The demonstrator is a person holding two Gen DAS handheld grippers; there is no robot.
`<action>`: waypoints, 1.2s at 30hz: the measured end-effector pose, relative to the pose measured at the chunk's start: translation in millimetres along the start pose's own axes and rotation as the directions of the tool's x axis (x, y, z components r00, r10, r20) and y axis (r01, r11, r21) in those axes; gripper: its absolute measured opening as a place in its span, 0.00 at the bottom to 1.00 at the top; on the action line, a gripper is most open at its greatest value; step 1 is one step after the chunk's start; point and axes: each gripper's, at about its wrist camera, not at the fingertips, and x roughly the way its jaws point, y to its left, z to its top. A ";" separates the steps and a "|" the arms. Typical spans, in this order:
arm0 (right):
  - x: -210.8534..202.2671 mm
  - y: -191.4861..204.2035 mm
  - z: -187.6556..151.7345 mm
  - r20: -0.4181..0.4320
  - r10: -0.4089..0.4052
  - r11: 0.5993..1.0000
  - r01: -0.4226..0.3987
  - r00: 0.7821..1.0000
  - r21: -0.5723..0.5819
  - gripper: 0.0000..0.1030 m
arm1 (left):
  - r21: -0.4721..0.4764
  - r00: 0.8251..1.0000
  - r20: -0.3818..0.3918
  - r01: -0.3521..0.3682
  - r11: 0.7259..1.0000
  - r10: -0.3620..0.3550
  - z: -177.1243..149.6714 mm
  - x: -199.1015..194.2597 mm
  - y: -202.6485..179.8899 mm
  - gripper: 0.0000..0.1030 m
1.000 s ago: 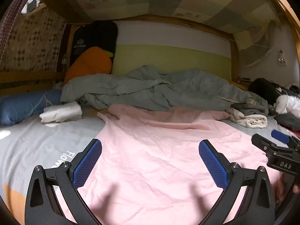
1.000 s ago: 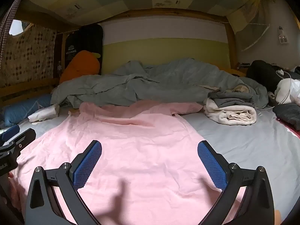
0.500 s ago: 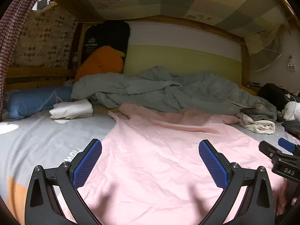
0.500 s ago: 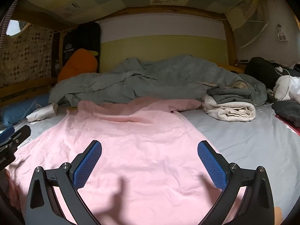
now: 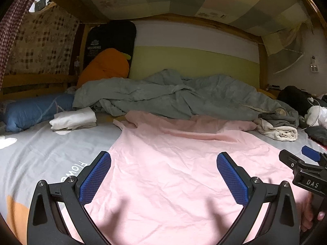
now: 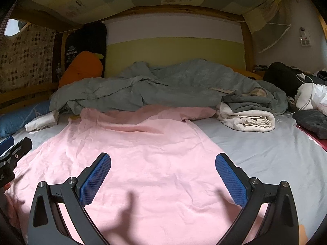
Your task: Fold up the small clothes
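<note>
A pink garment point(image 5: 173, 163) lies spread flat on the grey bed sheet, its far end reaching the rumpled quilt; it also shows in the right wrist view point(image 6: 143, 159). My left gripper point(image 5: 163, 175) is open and empty, hovering over the garment's near left part. My right gripper point(image 6: 163, 176) is open and empty over the garment's near right part. The right gripper shows at the right edge of the left wrist view point(image 5: 306, 169), and the left gripper at the left edge of the right wrist view point(image 6: 12, 151).
A grey-green quilt point(image 5: 173, 96) lies bunched across the back. Folded white cloth point(image 5: 73, 119) and a blue pillow point(image 5: 34, 110) sit at the left. Folded grey and cream clothes point(image 6: 247, 112) and dark items point(image 6: 312, 122) sit at the right. An orange cushion point(image 5: 104, 67) leans at the headboard.
Both grippers have pulled back and lifted slightly, so the view shows more of the bed and headboard. The pink garment has not moved. Both stay open.
</note>
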 end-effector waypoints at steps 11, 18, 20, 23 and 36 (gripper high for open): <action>-0.8 1.5 0.0 0.002 0.017 1.000 -0.017 1.000 -0.002 1.00 | 0.008 1.000 -0.011 -0.013 1.000 0.013 -1.5 1.8 -1.9 1.00; 2.9 3.1 1.5 -0.003 0.009 1.000 -0.009 1.000 -0.005 1.00 | -0.002 1.000 -0.020 -0.024 1.000 0.024 -1.5 3.6 -0.8 1.00; 2.9 3.1 1.4 -0.003 0.010 1.000 -0.010 1.000 -0.005 1.00 | -0.006 0.999 -0.023 -0.023 1.000 0.023 -1.3 4.2 0.0 1.00; 3.0 2.9 1.2 -0.003 0.009 1.000 -0.009 1.000 -0.005 1.00 | -0.008 0.999 -0.028 -0.023 1.000 0.023 -1.9 4.6 0.8 1.00; 5.7 2.8 1.4 -0.008 0.003 1.000 -0.003 1.000 -0.006 1.00 | -0.006 0.999 -0.026 -0.027 1.000 0.026 -2.2 3.4 1.0 1.00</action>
